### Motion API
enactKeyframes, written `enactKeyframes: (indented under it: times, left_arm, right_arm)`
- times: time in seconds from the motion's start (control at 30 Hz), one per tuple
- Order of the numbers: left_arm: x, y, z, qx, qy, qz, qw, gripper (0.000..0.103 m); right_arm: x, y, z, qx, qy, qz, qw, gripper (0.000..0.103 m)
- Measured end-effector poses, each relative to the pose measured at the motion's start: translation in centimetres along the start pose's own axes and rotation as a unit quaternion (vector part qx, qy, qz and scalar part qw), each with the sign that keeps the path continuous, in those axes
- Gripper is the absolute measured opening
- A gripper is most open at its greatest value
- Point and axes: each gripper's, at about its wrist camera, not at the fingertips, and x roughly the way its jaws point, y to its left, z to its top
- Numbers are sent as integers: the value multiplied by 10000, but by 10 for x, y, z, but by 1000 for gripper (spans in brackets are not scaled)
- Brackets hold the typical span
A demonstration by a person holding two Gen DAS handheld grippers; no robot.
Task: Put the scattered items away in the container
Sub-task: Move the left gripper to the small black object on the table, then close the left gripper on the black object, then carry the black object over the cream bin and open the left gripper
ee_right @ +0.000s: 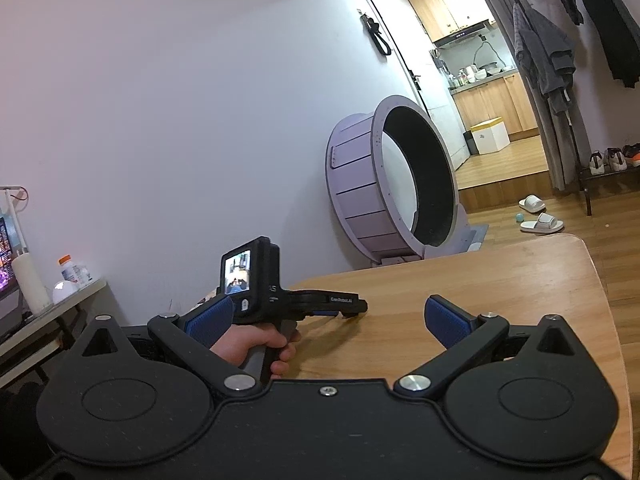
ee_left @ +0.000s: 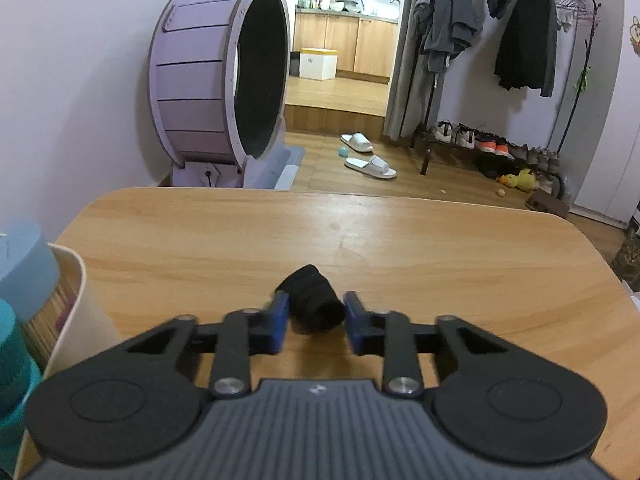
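Left gripper [ee_left: 316,318]: jaws narrow, blue pads pressed on either side of a black rolled sock [ee_left: 314,302], which lies on the wooden table [ee_left: 400,240] between the fingertips. Cream container [ee_left: 86,312] sits just to its left. Right gripper [ee_right: 328,320]: jaws wide, nothing between them.

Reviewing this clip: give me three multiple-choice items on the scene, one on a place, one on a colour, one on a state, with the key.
1. Where is the rolled black cloth?
A. in the container
B. on the table, between the left claw's pads
C. on the floor

2. What colour are the pads?
A. blue
B. red
C. white

3. How is the right claw?
A. shut on the cloth
B. open, empty
C. holding a slipper

Key: B, the left claw brackets it on the table; A, blue faces show; B, its pads stand wide apart.
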Motion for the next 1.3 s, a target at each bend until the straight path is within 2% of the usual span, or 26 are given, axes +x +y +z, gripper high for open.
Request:
enactKeyframes:
  times: [0.03, 0.1, 0.3, 0.57, 0.67, 0.8, 1.03, 1.17, 1.3]
  left_arm:
    - [-2, 2, -1, -31, -10, -45, 10000, 18]
    - [-7, 4, -2, -50, -48, -75, 9999, 16]
    - [-42, 0, -3, 146, -370, -229, 9989, 14]
    - [-135, -5, -21, 461, -866, -795, 9920, 14]
    - [-166, 4, -31, 465, -930, -931, 9902, 14]
    - [-208, 25, -44, 429, -1015, -930, 9895, 14]
    - [-260, 74, -55, 283, -1194, -472, 9913, 14]
    - [-258, 109, -54, 94, -1142, 24, 9934, 14]
    - [-232, 136, -55, 31, -843, 459, 9954, 15]
  right_arm:
    - [0, 0, 0, -16, 6, 4, 10000, 103]
    - [-1, 0, 0, -16, 6, 2, 10000, 103]
    - [-2, -2, 2, 1, -18, 19, 10000, 103]
    - [-4, -1, 1, 19, -48, 96, 9999, 103]
    - [-5, 4, 0, -7, -43, 216, 9998, 103]
    - [-4, 13, 0, -73, -29, 522, 9986, 103]
    - [7, 28, -6, -179, 151, 764, 9968, 103]
    - [17, 38, -10, -207, 243, 843, 9959, 103]
    - [23, 49, -15, -237, 308, 961, 9946, 103]
